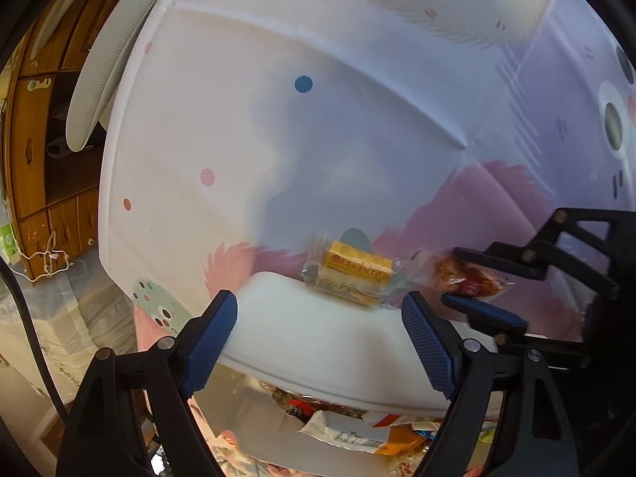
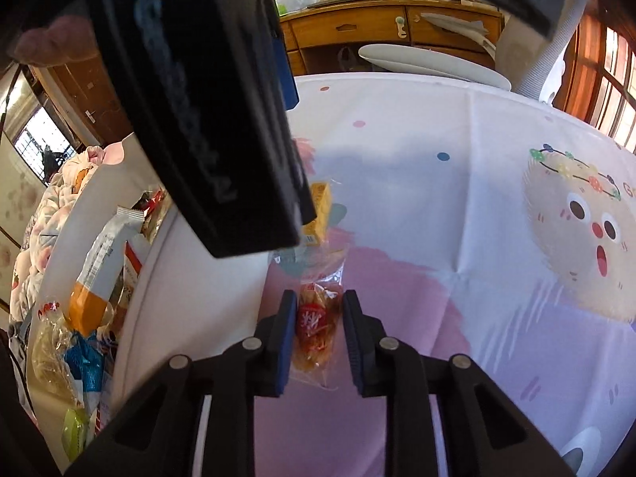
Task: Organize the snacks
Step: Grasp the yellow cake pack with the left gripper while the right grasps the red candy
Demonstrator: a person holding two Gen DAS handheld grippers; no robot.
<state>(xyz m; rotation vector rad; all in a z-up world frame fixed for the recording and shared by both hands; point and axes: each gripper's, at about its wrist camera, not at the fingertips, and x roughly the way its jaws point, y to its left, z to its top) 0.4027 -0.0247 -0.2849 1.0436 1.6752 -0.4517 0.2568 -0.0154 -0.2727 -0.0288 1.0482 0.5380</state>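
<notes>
Left wrist view: the left gripper (image 1: 318,342) hangs with its jaws spread wide and nothing between them, above the rim of a white bin (image 1: 318,342) that already holds a jumble of wrapped snacks (image 1: 349,435). Just ahead of its fingertips, on the printed cloth of the table (image 1: 357,139), lies a yellow snack pack (image 1: 351,272) in clear film, resting against the bin's far edge. To the right of that, the right gripper (image 1: 473,290) reaches in around a reddish-orange wrapped snack (image 1: 465,278).

Right wrist view: the right gripper (image 2: 320,338) has its blue pads set narrowly on either side of the reddish-orange snack (image 2: 314,330). The pads look close to the wrapper, but a sliver of gap shows on each side, so a firm pinch is not evident. The left gripper's dark body (image 2: 206,119) fills the space up and to the left, with the yellow pack (image 2: 320,202) just beyond it and the bin (image 2: 159,278) to the left.

The risks, as I judge them: the pads may catch only loose film, so the snack slips out on lifting. The two grippers are also crowded together, and a lift toward the bin could knock the left one or push the yellow pack away.
</notes>
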